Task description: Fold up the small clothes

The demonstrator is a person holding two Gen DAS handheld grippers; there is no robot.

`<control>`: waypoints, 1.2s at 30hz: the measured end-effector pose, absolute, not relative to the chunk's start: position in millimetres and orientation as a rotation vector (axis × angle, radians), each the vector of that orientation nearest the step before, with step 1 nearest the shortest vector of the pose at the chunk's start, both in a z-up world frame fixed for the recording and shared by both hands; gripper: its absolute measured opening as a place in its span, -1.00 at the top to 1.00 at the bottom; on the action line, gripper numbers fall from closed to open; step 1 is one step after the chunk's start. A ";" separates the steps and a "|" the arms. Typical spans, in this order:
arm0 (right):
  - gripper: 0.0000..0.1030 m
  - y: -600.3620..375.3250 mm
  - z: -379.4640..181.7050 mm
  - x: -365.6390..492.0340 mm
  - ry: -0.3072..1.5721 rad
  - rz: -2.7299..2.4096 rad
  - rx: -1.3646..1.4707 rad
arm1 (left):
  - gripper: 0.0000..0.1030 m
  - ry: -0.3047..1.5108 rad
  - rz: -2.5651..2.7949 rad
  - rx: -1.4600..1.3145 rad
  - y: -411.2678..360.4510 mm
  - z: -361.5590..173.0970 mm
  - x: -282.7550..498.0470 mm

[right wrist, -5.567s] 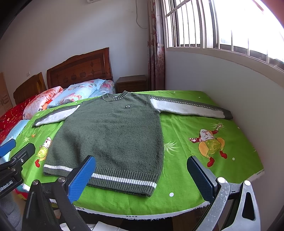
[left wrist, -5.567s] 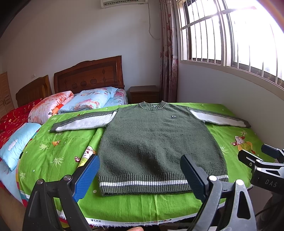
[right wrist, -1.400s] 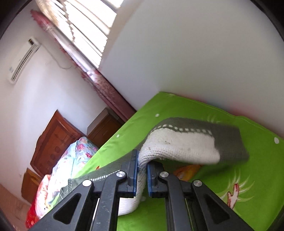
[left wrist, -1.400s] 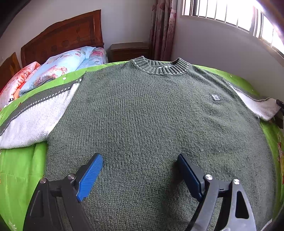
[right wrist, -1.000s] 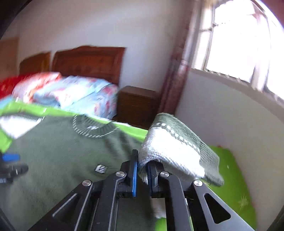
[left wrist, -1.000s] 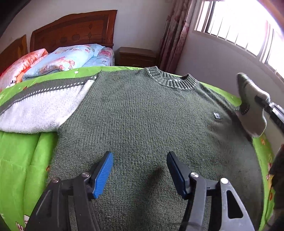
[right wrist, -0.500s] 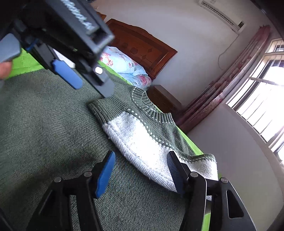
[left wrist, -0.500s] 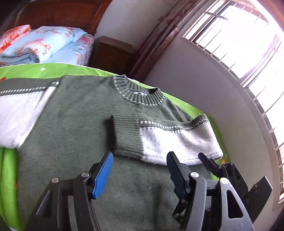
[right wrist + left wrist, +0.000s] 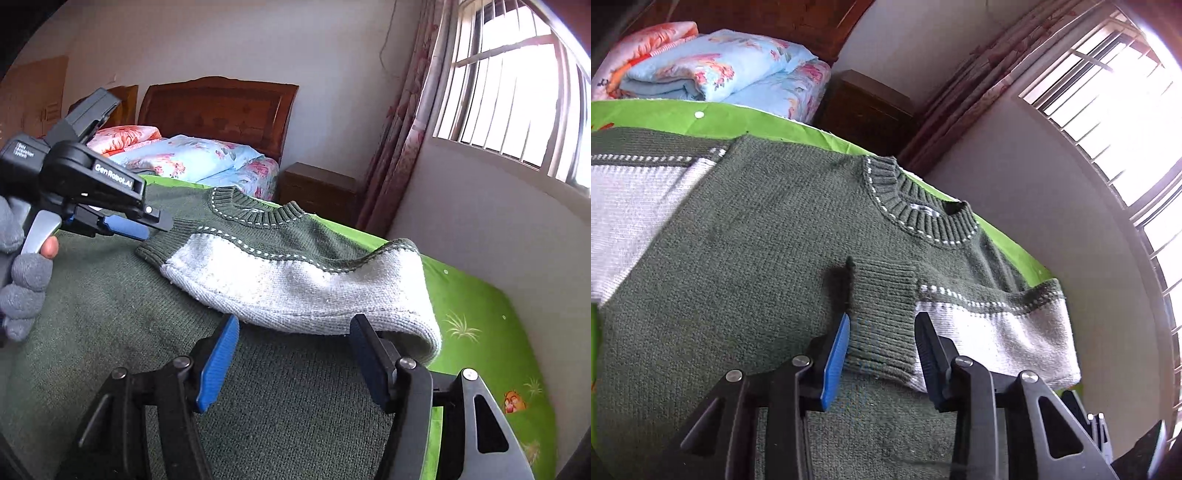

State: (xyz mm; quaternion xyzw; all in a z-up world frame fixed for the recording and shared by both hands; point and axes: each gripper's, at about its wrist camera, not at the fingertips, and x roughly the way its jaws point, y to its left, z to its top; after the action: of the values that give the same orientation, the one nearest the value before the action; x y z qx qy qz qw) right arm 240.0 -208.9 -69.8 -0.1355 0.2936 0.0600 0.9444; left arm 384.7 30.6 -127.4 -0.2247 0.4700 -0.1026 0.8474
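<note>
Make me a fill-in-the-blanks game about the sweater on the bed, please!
1. The sweater lies on a bright ____ bedsheet.
2. The folded sleeve lies across the sweater's ____.
3. The left gripper has its pads on either side of the sleeve's ribbed ____.
4. The right gripper is ____ and holds nothing.

Missing words: green; chest; cuff; open

Home bedroom: bed (image 9: 476, 295) (wooden headboard (image 9: 221, 110)), pillows (image 9: 192, 155).

Green sweater (image 9: 746, 266) flat, one sleeve (image 9: 979, 325) folded across
</note>
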 end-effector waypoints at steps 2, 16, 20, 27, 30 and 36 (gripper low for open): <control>-1.00 -210.4 -68.6 242.3 0.587 0.117 -0.261 | 0.29 1.001 -0.181 -0.436 27.3 -135.1 383.7; -1.00 -219.1 -67.7 246.6 0.571 0.075 -0.207 | 0.66 0.904 -0.223 -0.361 21.0 -141.4 372.8; -1.00 -242.6 -61.0 240.8 0.524 0.007 -0.093 | 0.82 0.848 -0.239 -0.388 26.4 -136.9 363.8; -1.00 -320.3 -75.2 256.9 0.716 -0.145 0.206 | 0.82 0.841 -0.240 -0.382 24.8 -137.1 364.4; -1.00 -329.2 -88.5 274.9 0.825 -0.157 0.218 | 0.82 0.850 -0.242 -0.394 26.1 -138.5 366.4; -1.00 -323.6 -95.5 295.7 0.873 -0.223 0.160 | 0.82 0.865 -0.236 -0.403 28.5 -141.7 367.0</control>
State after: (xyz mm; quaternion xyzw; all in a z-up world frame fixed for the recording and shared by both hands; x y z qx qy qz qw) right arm 295.7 -323.6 -95.5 0.0772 0.4216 -0.1075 0.8971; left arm 367.0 28.5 -141.7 -0.1936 0.4151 -0.1135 0.8817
